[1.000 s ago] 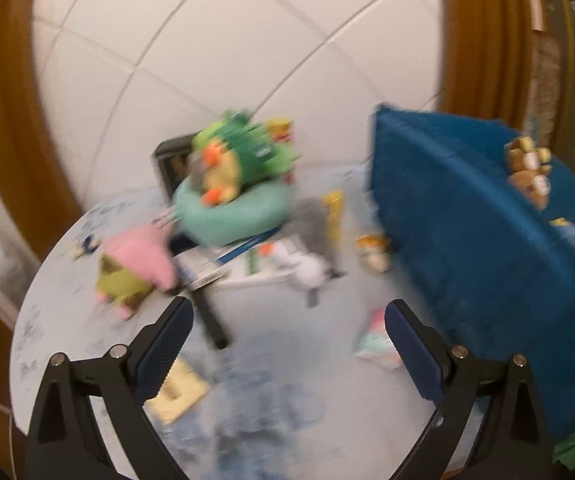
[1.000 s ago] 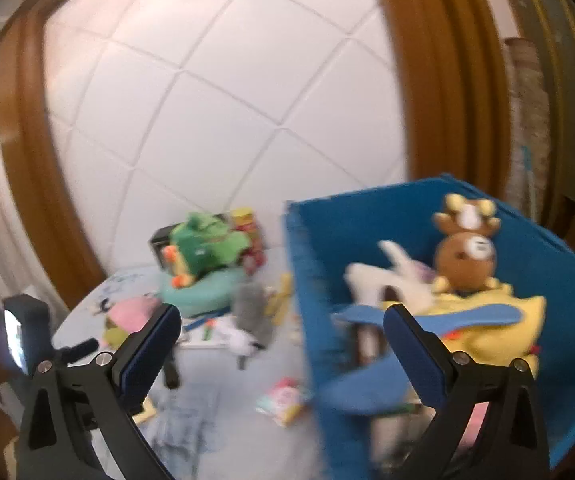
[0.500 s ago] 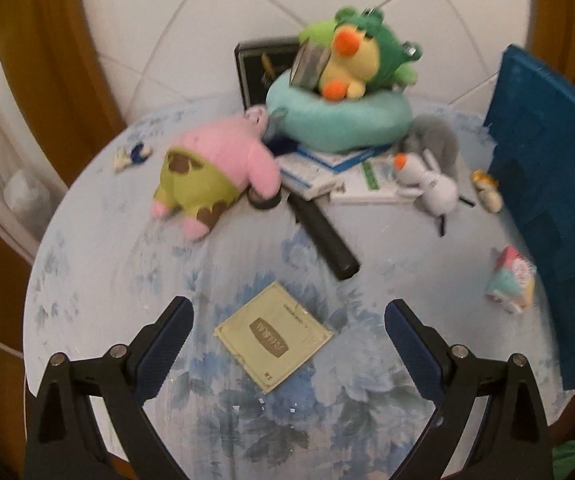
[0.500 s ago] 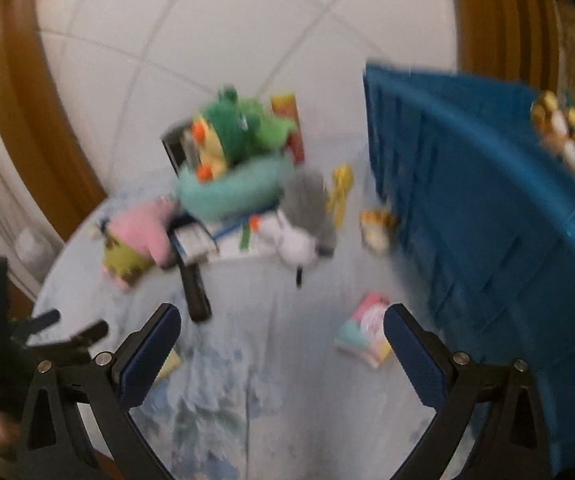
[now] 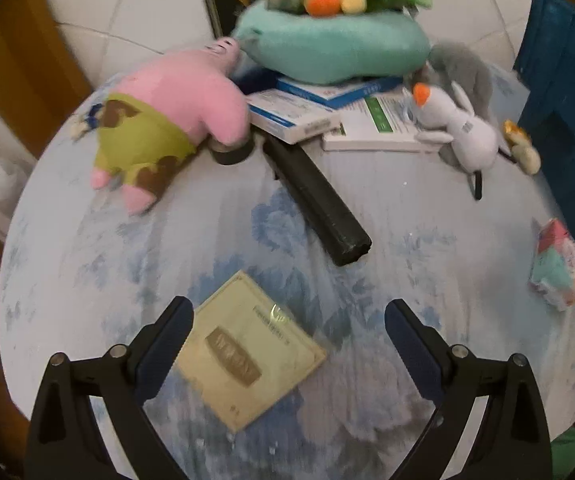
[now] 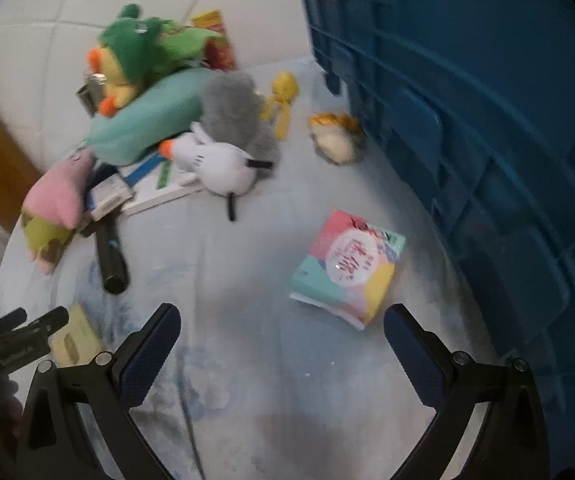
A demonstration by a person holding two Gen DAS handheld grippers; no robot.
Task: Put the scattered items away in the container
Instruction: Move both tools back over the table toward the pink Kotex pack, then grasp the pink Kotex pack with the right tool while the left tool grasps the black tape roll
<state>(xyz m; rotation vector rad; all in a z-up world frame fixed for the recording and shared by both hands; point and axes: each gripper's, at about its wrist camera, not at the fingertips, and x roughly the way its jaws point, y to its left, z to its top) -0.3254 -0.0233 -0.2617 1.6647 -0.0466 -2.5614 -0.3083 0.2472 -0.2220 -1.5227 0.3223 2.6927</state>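
My left gripper (image 5: 285, 330) is open and empty, low over a flat gold packet (image 5: 249, 348) that lies between its fingers on the round table (image 5: 67, 264). My right gripper (image 6: 279, 338) is open and empty, just short of a colourful tissue pack (image 6: 347, 266) beside the blue crate (image 6: 487, 120). The tissue pack also shows in the left wrist view (image 5: 555, 268). Beyond lie a black bar (image 5: 319, 204), a pink star plush (image 5: 171, 116), a white and grey bird plush (image 5: 455, 124), and a duck plush (image 6: 135, 52) on a teal cushion (image 5: 331, 48).
Several boxes (image 5: 299, 116) lie stacked under the cushion. A small yellow toy (image 6: 281, 98) and a small orange-beige toy (image 6: 335, 136) lie near the crate wall. A white tiled wall (image 5: 147, 4) stands behind the table. The left gripper's handle (image 6: 15, 340) shows at the right wrist view's left edge.
Both grippers have come down and closer to the table. The left one has closed in on the gold packet, the right one on the tissue pack. Both stay open.
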